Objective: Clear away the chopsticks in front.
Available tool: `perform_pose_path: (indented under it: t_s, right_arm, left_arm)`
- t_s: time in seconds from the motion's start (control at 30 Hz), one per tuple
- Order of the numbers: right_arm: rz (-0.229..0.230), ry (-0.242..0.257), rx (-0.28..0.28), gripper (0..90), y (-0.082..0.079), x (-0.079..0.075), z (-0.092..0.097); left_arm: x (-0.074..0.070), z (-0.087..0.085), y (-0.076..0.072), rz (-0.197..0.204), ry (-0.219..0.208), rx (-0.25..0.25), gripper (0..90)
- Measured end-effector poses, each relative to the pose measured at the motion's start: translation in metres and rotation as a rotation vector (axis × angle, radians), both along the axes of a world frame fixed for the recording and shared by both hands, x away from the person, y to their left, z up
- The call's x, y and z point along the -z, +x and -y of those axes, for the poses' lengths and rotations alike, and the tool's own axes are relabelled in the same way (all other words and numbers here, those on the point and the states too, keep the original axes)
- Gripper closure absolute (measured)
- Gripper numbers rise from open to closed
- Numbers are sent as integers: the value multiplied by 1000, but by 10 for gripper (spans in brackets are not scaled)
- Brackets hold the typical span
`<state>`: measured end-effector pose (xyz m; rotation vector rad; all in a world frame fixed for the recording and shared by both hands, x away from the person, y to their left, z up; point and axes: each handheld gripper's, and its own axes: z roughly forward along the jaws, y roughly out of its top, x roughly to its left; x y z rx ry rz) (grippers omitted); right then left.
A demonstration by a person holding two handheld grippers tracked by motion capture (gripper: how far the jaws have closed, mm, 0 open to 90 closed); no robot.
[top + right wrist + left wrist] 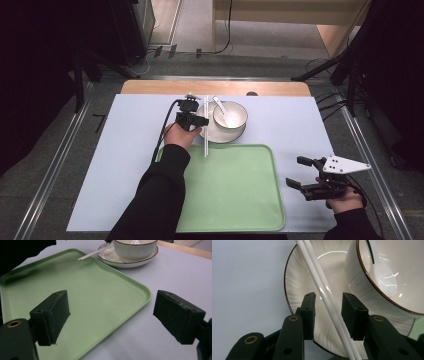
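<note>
A pair of white chopsticks [205, 131] rests across the left rim of a white ribbed plate [214, 135], its near tips reaching over the green tray [235, 190]. On the plate stands a white bowl [233, 116] holding a white spoon [222, 108]. My left gripper [199, 121] is open, one jaw on each side of the chopsticks [324, 293], with a small gap on both sides above the plate [297, 277]. The bowl [362, 282] sits just right of the jaws. My right gripper [295, 171] is open and empty by the tray's right edge [100, 290].
A pale blue mat [125, 145] covers the table, with a strip of wood [150, 87] along its far edge. Metal rails [55, 165] and dark stands flank the table. From the right gripper view, the bowl [135, 248] and plate [117, 260] lie beyond the tray.
</note>
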<state>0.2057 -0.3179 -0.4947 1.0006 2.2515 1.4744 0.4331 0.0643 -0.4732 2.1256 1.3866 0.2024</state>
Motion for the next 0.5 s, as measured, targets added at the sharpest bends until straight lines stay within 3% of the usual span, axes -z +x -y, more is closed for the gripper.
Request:
perform_pose_path:
  t_s: [0.27, 0.5]
  right_arm:
    - [1, 2, -2, 140, 0, 0, 0]
    - [5, 4, -3, 140, 0, 0, 0]
  left_arm:
    - [8, 1, 5, -5, 26, -19, 668]
    - [16, 3, 10, -24, -5, -62, 734]
